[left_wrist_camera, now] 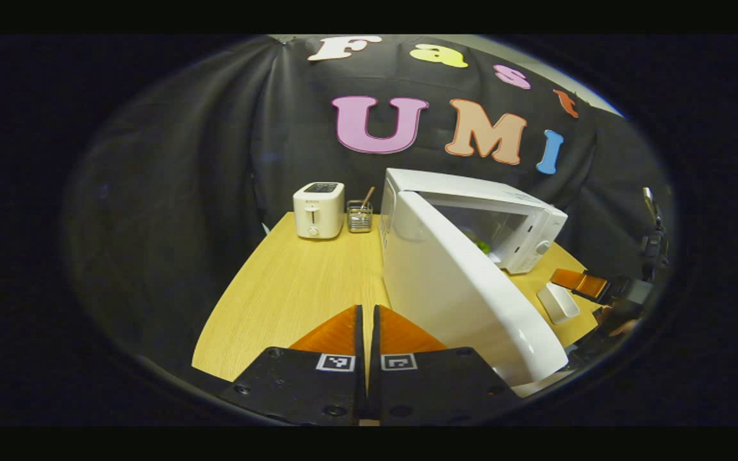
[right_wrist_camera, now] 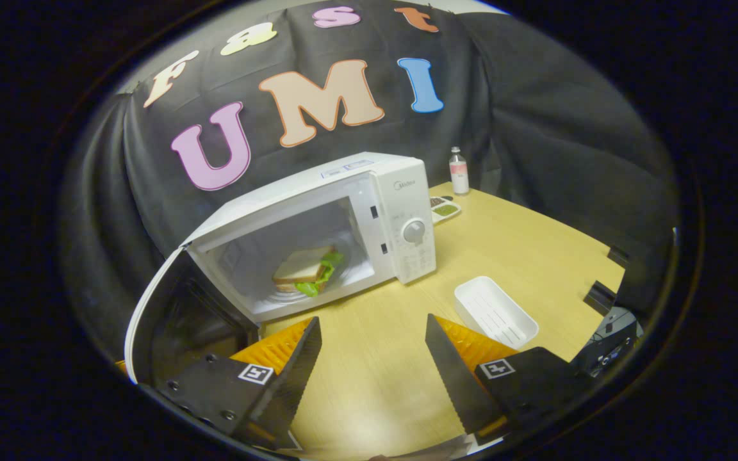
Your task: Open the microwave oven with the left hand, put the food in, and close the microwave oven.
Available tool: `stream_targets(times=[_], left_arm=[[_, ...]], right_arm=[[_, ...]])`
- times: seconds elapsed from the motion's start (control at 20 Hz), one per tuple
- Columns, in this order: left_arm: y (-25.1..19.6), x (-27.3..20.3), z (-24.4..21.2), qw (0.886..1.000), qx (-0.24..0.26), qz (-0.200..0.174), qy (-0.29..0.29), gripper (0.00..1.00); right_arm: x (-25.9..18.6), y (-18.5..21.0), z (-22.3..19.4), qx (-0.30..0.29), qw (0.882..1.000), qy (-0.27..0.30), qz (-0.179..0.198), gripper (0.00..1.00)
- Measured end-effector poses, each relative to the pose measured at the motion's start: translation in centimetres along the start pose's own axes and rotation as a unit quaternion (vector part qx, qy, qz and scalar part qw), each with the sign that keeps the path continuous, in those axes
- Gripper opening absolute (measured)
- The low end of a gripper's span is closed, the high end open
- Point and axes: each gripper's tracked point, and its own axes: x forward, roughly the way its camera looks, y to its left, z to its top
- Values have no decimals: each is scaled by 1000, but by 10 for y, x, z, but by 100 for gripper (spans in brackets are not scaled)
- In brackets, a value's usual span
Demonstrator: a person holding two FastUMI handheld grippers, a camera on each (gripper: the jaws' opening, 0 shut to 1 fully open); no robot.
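Sandwich of white bread with green lettuce point(right_wrist_camera: 305, 272) sits inside the white box-shaped microwave oven point(right_wrist_camera: 343, 218), centre-left of the right gripper view, on the cavity floor. Microwave door point(right_wrist_camera: 170, 320) hangs wide open toward lower left of that frame, dark inner face toward me. My right gripper point(right_wrist_camera: 372, 358) hovers at bottom centre over the light wooden tabletop point(right_wrist_camera: 535, 250), fingers spread well apart, nothing between them. White rectangular plastic tray point(right_wrist_camera: 496, 312) lies just right of it, empty. Small clear bottle with a white cap point(right_wrist_camera: 459, 170) stands upper right, near the table's far edge; a small white dish with green and dark filling point(right_wrist_camera: 444, 209) lies between the bottle and the microwave.

In the left gripper view my left gripper point(left_wrist_camera: 367, 320) is at bottom centre, fingers pressed together on nothing, just left of the open door's white outer face. White two-slot toaster point(left_wrist_camera: 319, 209) stands upper centre-left at the far table edge, and a small wire holder with sticks point(left_wrist_camera: 360, 216) stands just beside it on the right.
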Motion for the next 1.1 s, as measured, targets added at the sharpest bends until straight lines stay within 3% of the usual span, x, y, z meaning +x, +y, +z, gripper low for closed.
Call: stream_targets(times=[0.4,0.45,0.6,0.7,0.75,0.8,0.85,0.95,1.0,1.1], left_arm=[[-33,-5,8,999,25,-25,-7,1],[-39,-4,11,999,27,-30,-9,1],[-52,0,8,998,38,-40,-2,1],[-64,2,11,998,36,-51,-1,1],[-68,4,14,998,36,-53,-2,1],[-73,6,16,998,35,-55,-3,1],[-79,10,19,998,30,-58,0,1],[-93,19,21,998,13,-68,6,1],[-101,24,24,997,6,-72,9,1],[-116,33,27,997,-4,-77,17,1]], right_arm=[[-43,-22,13,-23,1000,-11,-5,100],[-46,-28,17,-22,1000,-15,-10,92],[-51,-49,25,-10,999,-23,-31,100],[-54,-63,31,-4,999,-27,-43,100],[-56,-69,35,-3,998,-30,-48,92],[-57,-76,40,-2,998,-32,-53,92],[-56,-83,44,-3,998,-35,-59,100],[-55,-97,55,-3,997,-40,-69,100],[-53,-103,57,-3,996,-44,-73,92],[-49,-117,69,-5,996,-51,-80,92]])
